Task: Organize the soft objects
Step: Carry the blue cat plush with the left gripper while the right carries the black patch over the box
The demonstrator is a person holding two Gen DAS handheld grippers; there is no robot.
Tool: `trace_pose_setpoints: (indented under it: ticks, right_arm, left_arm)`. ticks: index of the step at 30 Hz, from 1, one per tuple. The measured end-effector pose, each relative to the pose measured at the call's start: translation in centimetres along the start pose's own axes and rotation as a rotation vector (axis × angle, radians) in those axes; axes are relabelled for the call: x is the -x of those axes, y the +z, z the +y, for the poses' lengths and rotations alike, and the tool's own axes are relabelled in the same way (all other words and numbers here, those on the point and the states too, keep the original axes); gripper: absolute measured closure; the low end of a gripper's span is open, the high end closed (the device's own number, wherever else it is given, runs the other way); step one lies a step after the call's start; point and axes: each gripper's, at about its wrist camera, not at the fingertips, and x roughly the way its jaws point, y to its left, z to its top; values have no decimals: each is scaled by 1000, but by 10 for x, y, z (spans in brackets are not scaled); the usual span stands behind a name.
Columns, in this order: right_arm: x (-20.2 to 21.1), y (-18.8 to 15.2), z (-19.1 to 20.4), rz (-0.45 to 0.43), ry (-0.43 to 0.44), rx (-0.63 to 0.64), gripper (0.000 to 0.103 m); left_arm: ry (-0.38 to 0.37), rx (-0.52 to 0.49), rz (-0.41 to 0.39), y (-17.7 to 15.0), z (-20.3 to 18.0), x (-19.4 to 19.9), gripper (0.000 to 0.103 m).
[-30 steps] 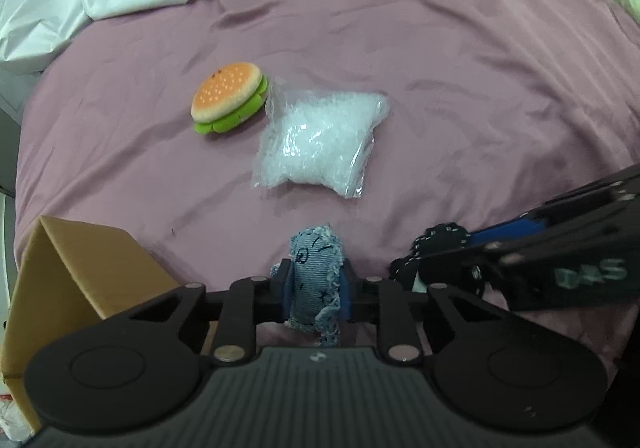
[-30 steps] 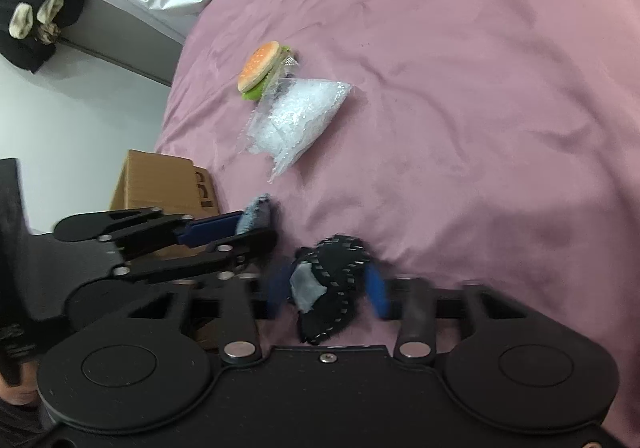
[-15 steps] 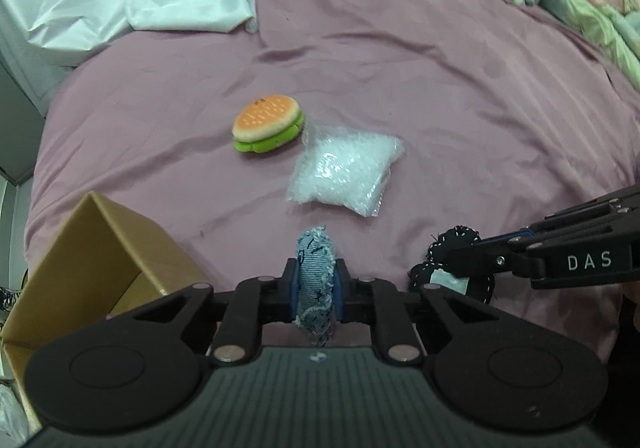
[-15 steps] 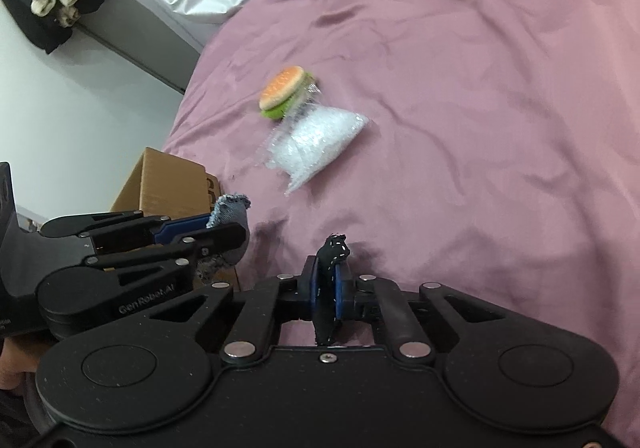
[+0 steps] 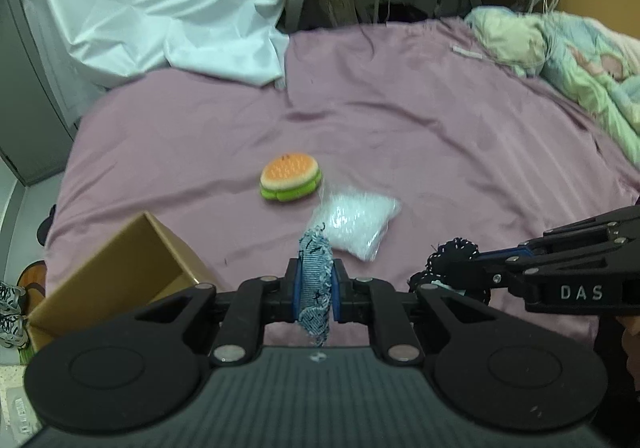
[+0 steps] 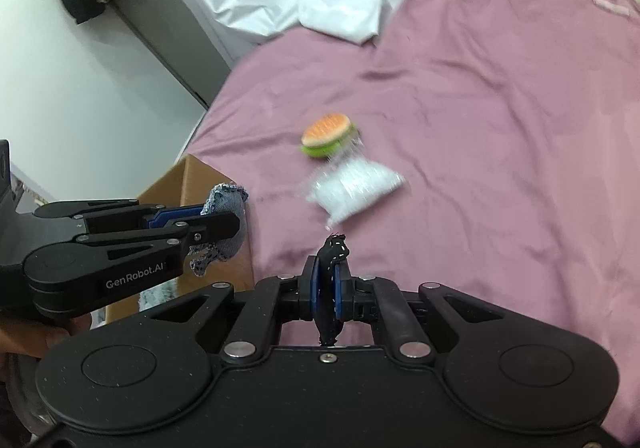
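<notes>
1. Denim pouch [image 5: 314, 280] is pinched between the fingers of the left gripper [image 5: 315, 290]; vs 1 s ago it is raised off the bed and squeezed flatter, w/ frayed edge showing top and bottom.
2. Black knit piece [image 6: 331, 288] is clamped in the right gripper [image 6: 328, 294]; 1 s ago the fingers were wide around it on the sheet, at 0.5 s ago they were shut, and now it is lifted clear, compressed to a thin strip.
3. Both grippers have been pulled up and back: more of the room is seen (white plastic sheet [image 5: 160, 15], quilt [image 5: 568, 51]), and the purple bedsheet [image 5: 440, 135] lies farther below.
4. Left untouched on the bed: burger toy [image 5: 291, 176] and bag of white beads [image 5: 356, 224], touching or just beside each other, near the bed's left edge.
5. Cardboard box [image 5: 120, 272] is seen open just beside the bed, below-left of the left gripper; in the right wrist view the pouch is held about over its rim.
6. Meaning for task: two of four soft items are judged picked, none seen dropped yet; box is the likely target, so left drop looks near, right needs a leftward carry.
7. Risk: thin grip on the black piece, slip is possible during transfer.
</notes>
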Motion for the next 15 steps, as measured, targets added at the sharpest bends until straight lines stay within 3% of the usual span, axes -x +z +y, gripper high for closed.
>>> trace_pose_setpoints:
  ticks: [15]
  right_arm:
    - [29,18,28,-106,11,91,95]
  left_arm:
    - [31,113,-144,-3,16,57,90]
